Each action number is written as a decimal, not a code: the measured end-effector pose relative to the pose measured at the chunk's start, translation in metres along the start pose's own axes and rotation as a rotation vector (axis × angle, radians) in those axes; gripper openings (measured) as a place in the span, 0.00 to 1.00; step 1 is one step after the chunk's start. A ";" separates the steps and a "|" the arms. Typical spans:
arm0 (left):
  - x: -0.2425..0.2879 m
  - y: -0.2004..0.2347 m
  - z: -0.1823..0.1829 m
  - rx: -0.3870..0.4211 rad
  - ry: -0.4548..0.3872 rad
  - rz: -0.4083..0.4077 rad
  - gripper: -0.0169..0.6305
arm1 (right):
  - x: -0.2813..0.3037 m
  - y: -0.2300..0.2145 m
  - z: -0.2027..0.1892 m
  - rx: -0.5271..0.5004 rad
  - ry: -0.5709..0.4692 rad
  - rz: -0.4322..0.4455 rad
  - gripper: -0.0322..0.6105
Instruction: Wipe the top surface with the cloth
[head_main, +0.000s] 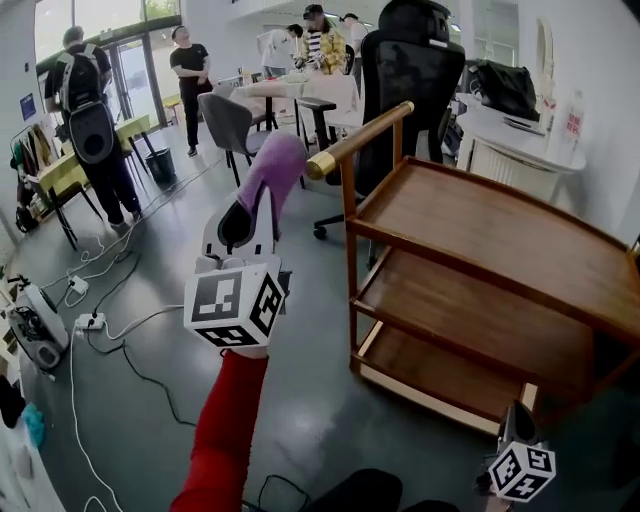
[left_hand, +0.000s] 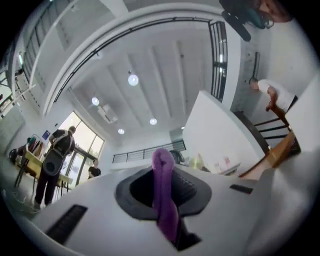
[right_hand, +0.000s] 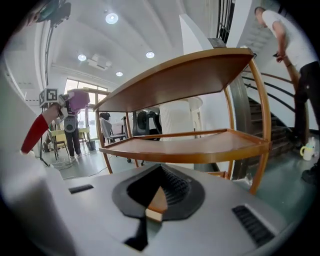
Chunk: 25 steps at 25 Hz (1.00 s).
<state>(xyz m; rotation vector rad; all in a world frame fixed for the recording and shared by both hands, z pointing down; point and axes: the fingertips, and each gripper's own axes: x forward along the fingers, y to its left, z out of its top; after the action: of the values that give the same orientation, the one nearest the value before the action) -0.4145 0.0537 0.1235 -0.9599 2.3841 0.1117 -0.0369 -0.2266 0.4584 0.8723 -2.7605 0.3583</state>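
A purple cloth (head_main: 272, 168) hangs folded between the jaws of my left gripper (head_main: 262, 190), which is shut on it and held up in the air left of the wooden cart (head_main: 490, 225). In the left gripper view the purple cloth (left_hand: 164, 195) runs up between the jaws of that gripper (left_hand: 162, 170), which points at the ceiling. The cart's top surface is bare wood. My right gripper (head_main: 512, 425) sits low by the cart's front right corner, jaws together and holding nothing. Seen from the right gripper (right_hand: 159, 192), the cart's top shelf (right_hand: 175, 80) shows from underneath.
The cart has a brass handle (head_main: 360, 140) on its left end and two lower shelves (head_main: 450, 310). A black office chair (head_main: 405, 70) stands behind it, a grey chair (head_main: 228, 120) further left. Cables (head_main: 100, 320) lie on the floor. Several people stand at the back; another is on stairs (right_hand: 295, 60).
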 end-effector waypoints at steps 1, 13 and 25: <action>0.005 -0.004 0.019 -0.002 -0.043 -0.010 0.10 | 0.001 0.002 0.002 0.000 -0.007 0.003 0.05; -0.020 -0.083 -0.032 0.003 0.037 -0.234 0.10 | -0.019 -0.003 0.009 0.004 -0.041 -0.035 0.05; -0.106 -0.122 -0.267 -0.091 0.505 -0.278 0.10 | -0.066 -0.038 -0.029 -0.010 0.047 -0.128 0.05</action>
<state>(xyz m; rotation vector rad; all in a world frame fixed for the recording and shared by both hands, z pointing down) -0.3969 -0.0444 0.4190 -1.4974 2.6733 -0.1464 0.0423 -0.2126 0.4733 1.0186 -2.6447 0.3371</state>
